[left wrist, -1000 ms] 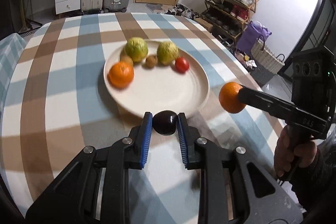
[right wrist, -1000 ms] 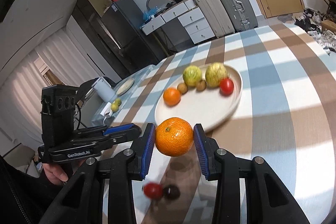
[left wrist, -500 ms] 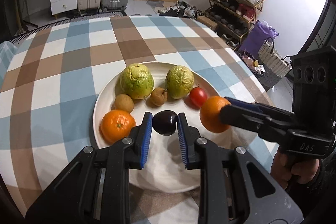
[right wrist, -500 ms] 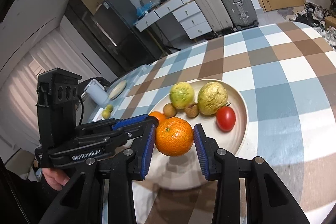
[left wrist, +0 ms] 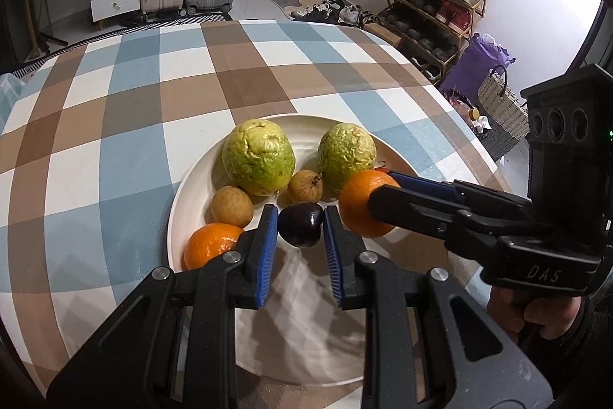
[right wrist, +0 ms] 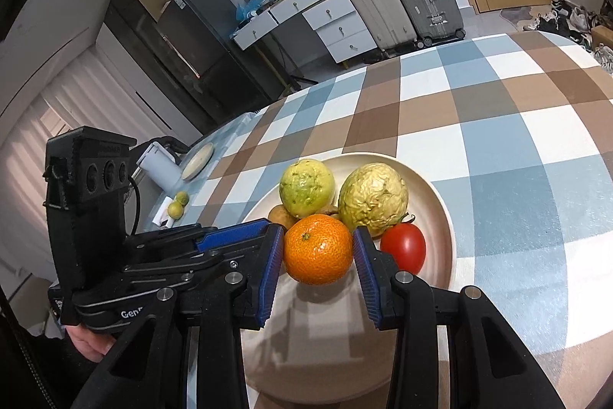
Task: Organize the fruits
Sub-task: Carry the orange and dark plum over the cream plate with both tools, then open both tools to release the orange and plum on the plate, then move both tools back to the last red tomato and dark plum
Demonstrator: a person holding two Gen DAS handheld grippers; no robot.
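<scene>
Both grippers over the cream plate, each carrying one fruit, prob. to add to the pile already there. L gripper pinches a small dark plum betw. its blue pads, held near the tips so it can drop into the gap in front of the two small brown fruits w/o bumping them; whether it's off the plate surface or touching, can't tell. R gripper clamps the mandarin at its widest part, pads squeezing both sides, fruit hanging above plate w/ shadow under it, so not set down yet. It sits just in front of the two wrinkled green fruits and right beside the tomato, tight spot. A second orange already lies on plate's left side, partly behind L finger. Fruits are grouped at the far half of the plate, near half bare, so room to place both. Judgement: transport done, release step next; risk = mandarin rolling into tomato on let-go. Checked tablecloth around plate has no loose fruit in view.
</scene>
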